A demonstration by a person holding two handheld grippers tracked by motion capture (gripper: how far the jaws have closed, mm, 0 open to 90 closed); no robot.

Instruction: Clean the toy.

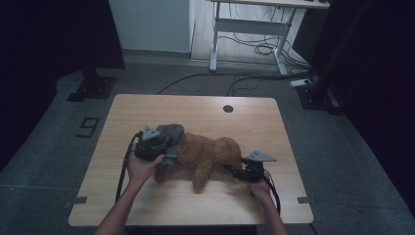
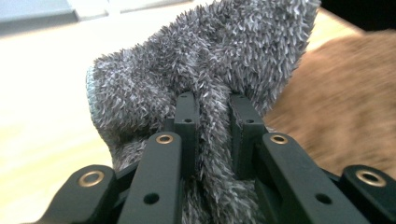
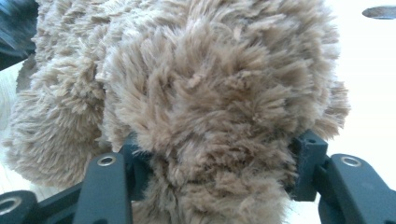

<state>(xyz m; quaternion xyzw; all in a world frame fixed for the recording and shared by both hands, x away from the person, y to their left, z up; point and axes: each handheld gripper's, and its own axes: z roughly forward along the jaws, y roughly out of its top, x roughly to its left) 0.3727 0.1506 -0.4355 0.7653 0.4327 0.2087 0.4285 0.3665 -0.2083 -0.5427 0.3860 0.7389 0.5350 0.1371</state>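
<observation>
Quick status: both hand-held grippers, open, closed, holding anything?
Left hand-held gripper: closed on the grey fuzzy cloth.
Right hand-held gripper: closed on the brown plush toy.

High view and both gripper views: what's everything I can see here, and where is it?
Plush toy: one, brown, lying mid-table.
Cloth: one, grey and fuzzy, over the toy's left end.
Table: one, light wood, centre.
Desk: one, white-legged, behind the table, cables on the floor below.
Left gripper: one, black, shut on the cloth.
Right gripper: one, black, shut on the toy's right end.
Hands: two, one behind each gripper, at the table's near side.
</observation>
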